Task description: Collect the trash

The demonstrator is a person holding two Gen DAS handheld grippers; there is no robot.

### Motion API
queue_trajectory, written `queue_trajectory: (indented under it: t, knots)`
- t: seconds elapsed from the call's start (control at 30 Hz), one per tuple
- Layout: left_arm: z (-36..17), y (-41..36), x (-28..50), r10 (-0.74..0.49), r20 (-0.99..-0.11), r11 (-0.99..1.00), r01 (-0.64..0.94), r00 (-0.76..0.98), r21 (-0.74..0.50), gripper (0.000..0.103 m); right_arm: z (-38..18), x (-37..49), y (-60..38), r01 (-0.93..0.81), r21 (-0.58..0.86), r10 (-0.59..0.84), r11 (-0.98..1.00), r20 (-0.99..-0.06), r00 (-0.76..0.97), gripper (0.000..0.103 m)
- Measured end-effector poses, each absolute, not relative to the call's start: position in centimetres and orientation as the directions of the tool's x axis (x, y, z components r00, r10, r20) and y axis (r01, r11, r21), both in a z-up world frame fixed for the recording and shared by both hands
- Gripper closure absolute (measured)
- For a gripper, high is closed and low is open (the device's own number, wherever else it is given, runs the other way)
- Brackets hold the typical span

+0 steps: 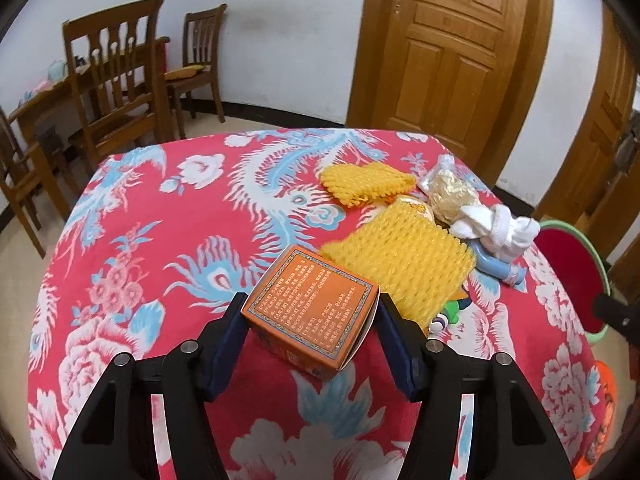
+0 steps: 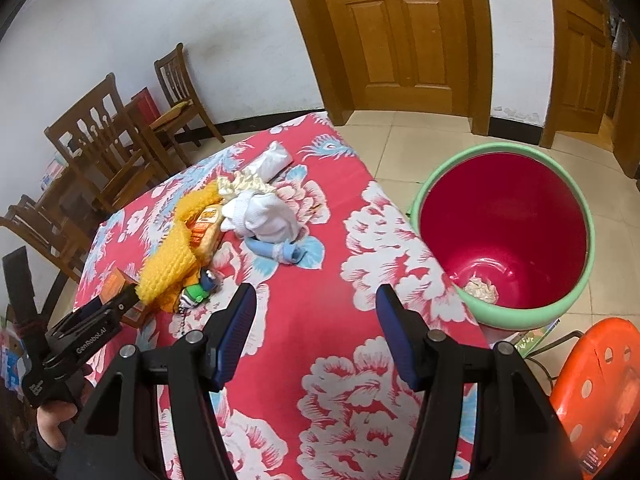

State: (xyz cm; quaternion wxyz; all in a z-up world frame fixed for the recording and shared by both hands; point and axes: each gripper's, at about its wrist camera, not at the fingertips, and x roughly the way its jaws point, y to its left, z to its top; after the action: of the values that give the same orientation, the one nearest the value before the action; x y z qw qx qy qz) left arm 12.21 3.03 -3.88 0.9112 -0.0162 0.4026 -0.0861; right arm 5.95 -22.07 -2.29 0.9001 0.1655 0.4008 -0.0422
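Note:
My left gripper (image 1: pixel 312 322) is shut on an orange box (image 1: pixel 310 312) and holds it just above the red flowered tablecloth (image 1: pixel 160 216). The box also shows in the right wrist view (image 2: pixel 114 282), between the left gripper's fingers. Beyond it lie two yellow foam nets (image 1: pixel 400 260), a crumpled clear wrapper (image 1: pixel 448 192), white socks (image 1: pixel 496 228) and a blue sock (image 1: pixel 496 268). My right gripper (image 2: pixel 314 332) is open and empty above the table's right part. A red bin with a green rim (image 2: pixel 504 236) stands on the floor right of the table, with some scraps at its bottom.
An orange plastic stool (image 2: pixel 600 384) stands near the bin at the lower right. Wooden chairs (image 1: pixel 116 80) and a wooden table stand at the far left by the wall. Wooden doors (image 1: pixel 452 52) are behind the table. A small green toy (image 2: pixel 196 292) lies by the foam net.

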Motion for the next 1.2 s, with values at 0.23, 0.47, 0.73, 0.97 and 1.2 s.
queue_trajectory:
  t: [0.23,0.47,0.73,0.97,1.2]
  knots:
    - [-3.3,5.4,11.3,-0.133,-0.731,0.990,0.056,0.669,-0.129,0.039,-2.3,7.0,-20.3,0.155,0.279,0.107,0.948,-0.735,0.670,0.040]
    - [-3.1,6.6,10.8,-0.079,-0.731,0.995,0.004,0.678,-0.104,0.039,-1.9,8.9,-17.5,0.072,0.289,0.170,0.954,-0.728,0.665,0.040]
    - [-3.4,7.5,10.7,-0.050,-0.743,0.994,-0.040,0.667,-0.103,0.039,-2.7,11.9,-14.7,-0.009,0.300,0.240,0.954,-0.741,0.627,0.040]
    - [-3.8,8.1,11.0,-0.037,-0.749,0.992,-0.066,0.661,-0.107,0.039,-3.7,14.4,-12.5,-0.063,0.299,0.277,0.952,-0.758,0.591,0.040]
    - [-4.3,8.5,11.4,-0.040,-0.756,0.991,-0.073,0.653,-0.116,0.039,-5.4,16.1,-11.0,-0.087,0.296,0.294,0.951,-0.787,0.542,0.049]
